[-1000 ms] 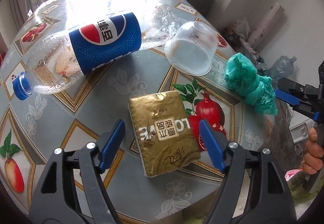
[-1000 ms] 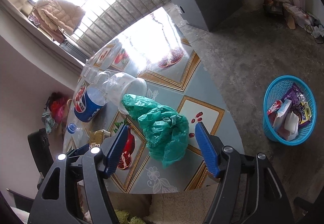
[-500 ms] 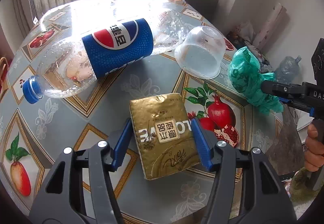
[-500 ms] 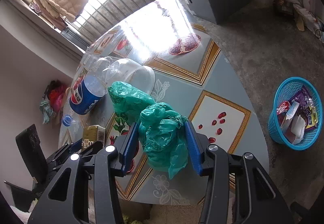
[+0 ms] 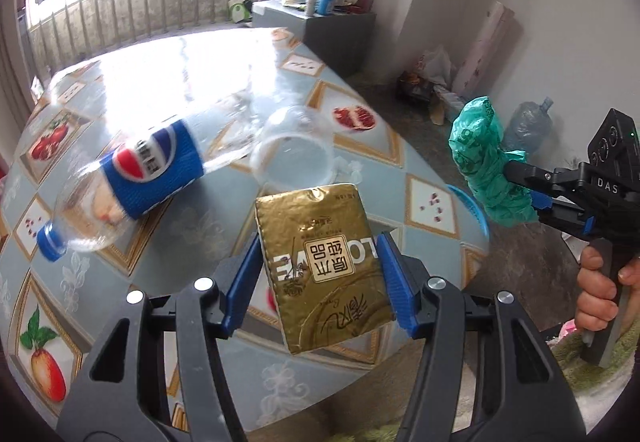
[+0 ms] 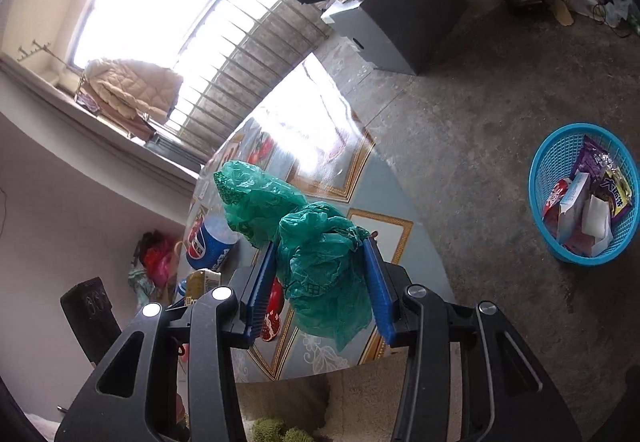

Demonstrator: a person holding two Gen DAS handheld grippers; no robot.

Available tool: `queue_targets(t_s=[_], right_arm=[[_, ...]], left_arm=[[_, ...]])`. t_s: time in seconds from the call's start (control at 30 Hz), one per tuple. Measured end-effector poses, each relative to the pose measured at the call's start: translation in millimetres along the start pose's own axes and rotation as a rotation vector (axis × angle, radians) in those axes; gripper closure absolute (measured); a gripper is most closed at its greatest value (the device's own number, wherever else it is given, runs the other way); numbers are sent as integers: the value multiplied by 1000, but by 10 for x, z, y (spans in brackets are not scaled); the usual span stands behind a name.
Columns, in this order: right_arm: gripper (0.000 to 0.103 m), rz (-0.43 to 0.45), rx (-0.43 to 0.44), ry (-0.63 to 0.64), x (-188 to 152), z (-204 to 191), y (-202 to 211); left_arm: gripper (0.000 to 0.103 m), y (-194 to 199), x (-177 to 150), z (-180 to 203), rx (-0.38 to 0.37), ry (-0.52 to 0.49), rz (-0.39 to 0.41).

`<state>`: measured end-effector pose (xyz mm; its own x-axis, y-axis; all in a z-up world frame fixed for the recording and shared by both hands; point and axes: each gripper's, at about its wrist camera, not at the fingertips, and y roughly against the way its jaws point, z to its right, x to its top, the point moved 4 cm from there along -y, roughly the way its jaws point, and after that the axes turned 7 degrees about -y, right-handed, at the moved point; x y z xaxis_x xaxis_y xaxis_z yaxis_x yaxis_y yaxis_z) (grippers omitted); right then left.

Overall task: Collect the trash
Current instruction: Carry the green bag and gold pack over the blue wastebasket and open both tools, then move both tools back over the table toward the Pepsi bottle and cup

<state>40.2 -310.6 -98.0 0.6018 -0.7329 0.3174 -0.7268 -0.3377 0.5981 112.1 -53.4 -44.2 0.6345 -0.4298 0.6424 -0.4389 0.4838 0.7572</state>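
My left gripper [image 5: 320, 282] is shut on a gold foil packet [image 5: 322, 266] and holds it above the patterned table [image 5: 120, 282]. My right gripper [image 6: 320, 282] is shut on a crumpled green plastic bag [image 6: 320, 262], lifted off the table; the bag also shows in the left wrist view [image 5: 484, 166], held past the table's right edge. A Pepsi bottle [image 5: 132, 182] with a blue cap lies on its side on the table, with a clear plastic cup [image 5: 294, 150] tipped over beside it. The bottle also shows in the right wrist view [image 6: 210, 246].
A blue basket [image 6: 580, 198] with several wrappers in it stands on the concrete floor to the right of the table. A grey cabinet [image 6: 396, 26] with clutter on top stands by the window. A black chair [image 6: 92, 318] is at the left.
Both grippers closed on their items and lifted them off the table: the left on the gold packet, the right on the green bag. The views rose and tilted.
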Motion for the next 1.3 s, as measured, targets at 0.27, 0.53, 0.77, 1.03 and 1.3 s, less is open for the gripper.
queue_targets(t_s=[0.27,0.53,0.77,1.03,1.3], right_arm=[[60,194,-74,-190,269,812,703],[60,316,-250,-501,317,2032,962],[52,332,-298,-687,428,2766,655],[36,238,-372,-859,432,3607,-40],[36,267,-421,-748,244,3277,144]], left_arm=[[48,-408,699,1003,-175,-179,18],[48,-1449,1030,2070,-325,-309,-159],[44,-2482,1093,2671,-310,-416,-276],[31,-3158,1120,2647,-236,-316,-350],[30,-2686,1225,2405,-235,-306,-265]])
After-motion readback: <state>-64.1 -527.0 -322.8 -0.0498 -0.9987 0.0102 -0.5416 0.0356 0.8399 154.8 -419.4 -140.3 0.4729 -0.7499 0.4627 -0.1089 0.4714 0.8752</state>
